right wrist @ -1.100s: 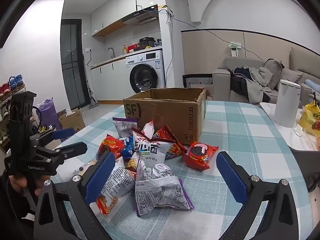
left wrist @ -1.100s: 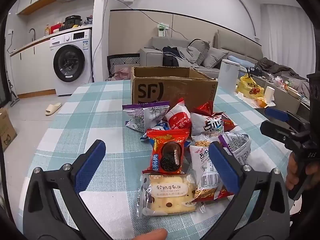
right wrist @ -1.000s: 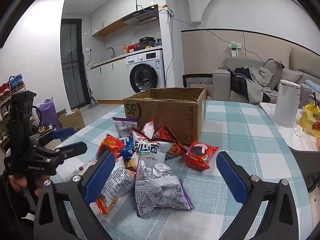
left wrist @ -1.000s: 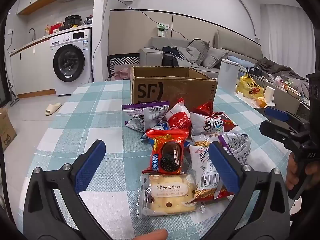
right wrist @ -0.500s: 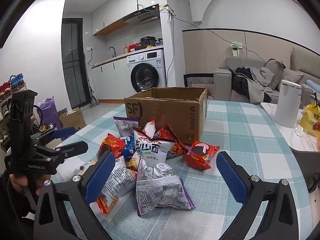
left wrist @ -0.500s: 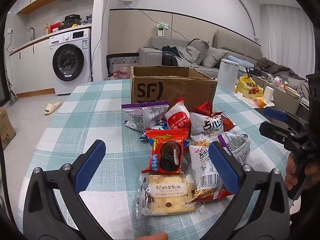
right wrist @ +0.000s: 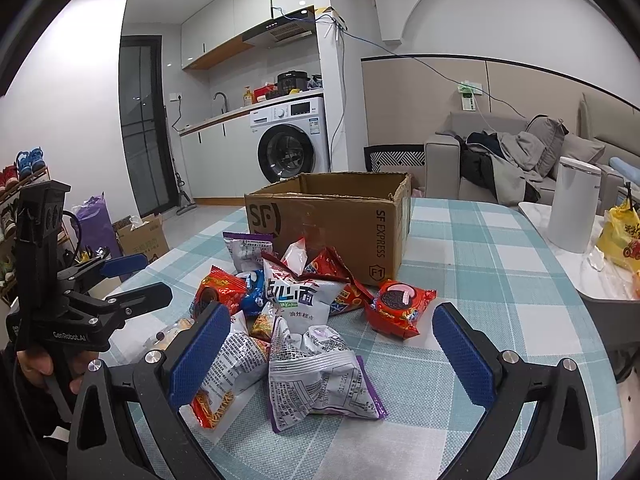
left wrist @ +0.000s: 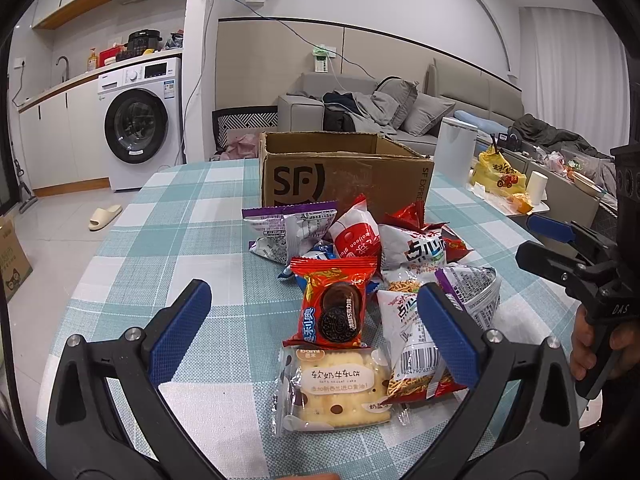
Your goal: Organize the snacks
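A pile of snack packets lies on the checked tablecloth [left wrist: 168,240] in front of an open SF cardboard box [left wrist: 340,168]. In the left wrist view the nearest are a clear pack of yellow biscuits [left wrist: 340,390] and a red Oreo packet [left wrist: 334,308]. My left gripper [left wrist: 314,324] is open and empty, hovering just short of them. In the right wrist view a grey-purple bag [right wrist: 320,376] lies nearest, with a second red Oreo packet [right wrist: 400,306] beside the box [right wrist: 332,224]. My right gripper [right wrist: 328,344] is open and empty above the grey-purple bag.
A white canister [right wrist: 574,204] and a yellow bag [right wrist: 622,236] stand on a side table to the right. The table's near-left edge drops to the floor, where a small carton [right wrist: 142,236] sits. A washing machine [left wrist: 136,124] and a sofa [left wrist: 360,108] stand behind.
The right wrist view has shifted very slightly. Neither gripper has taken hold of anything and the packets lie as before.
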`<state>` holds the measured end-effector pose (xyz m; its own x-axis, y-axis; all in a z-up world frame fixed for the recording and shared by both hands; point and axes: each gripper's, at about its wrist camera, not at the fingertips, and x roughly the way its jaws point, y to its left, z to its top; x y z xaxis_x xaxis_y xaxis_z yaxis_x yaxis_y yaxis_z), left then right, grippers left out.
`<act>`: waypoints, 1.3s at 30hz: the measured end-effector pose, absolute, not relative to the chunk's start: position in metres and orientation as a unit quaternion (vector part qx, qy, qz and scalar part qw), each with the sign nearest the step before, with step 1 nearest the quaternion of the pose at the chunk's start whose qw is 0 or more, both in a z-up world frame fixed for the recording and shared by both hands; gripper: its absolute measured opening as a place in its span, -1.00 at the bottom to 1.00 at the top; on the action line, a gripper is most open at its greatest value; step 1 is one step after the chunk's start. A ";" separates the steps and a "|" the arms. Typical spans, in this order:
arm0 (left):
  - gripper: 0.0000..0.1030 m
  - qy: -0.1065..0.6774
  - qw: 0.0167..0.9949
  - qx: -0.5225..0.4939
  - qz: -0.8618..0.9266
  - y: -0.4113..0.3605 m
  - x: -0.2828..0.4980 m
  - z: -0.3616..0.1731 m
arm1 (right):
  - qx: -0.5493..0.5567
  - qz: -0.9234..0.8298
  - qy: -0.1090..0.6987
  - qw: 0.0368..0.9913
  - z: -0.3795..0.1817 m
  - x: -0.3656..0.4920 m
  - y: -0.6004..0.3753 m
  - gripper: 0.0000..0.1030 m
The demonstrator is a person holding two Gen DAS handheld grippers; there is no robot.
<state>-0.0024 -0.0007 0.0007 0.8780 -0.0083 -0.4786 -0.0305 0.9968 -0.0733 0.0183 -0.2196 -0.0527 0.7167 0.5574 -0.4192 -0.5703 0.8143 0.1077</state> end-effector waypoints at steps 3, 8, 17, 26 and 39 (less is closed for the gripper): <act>0.99 0.247 0.968 -0.040 0.006 -0.001 -0.003 0.001 | -0.016 0.303 0.222 0.927 -0.052 0.018 -0.220 1.00; 0.99 0.247 0.968 -0.039 0.006 -0.001 -0.002 0.001 | -0.016 0.302 0.222 0.927 -0.052 0.018 -0.220 1.00; 0.99 0.247 0.968 -0.038 0.006 -0.001 -0.002 0.001 | -0.016 0.307 0.225 0.925 -0.051 0.018 -0.222 1.00; 0.99 0.248 0.968 -0.039 0.008 -0.001 -0.003 0.001 | -0.021 0.304 0.228 0.925 -0.053 0.020 -0.218 1.00; 0.99 0.249 0.968 -0.039 0.010 -0.002 -0.001 -0.001 | -0.024 0.296 0.228 0.927 -0.053 0.019 -0.219 1.00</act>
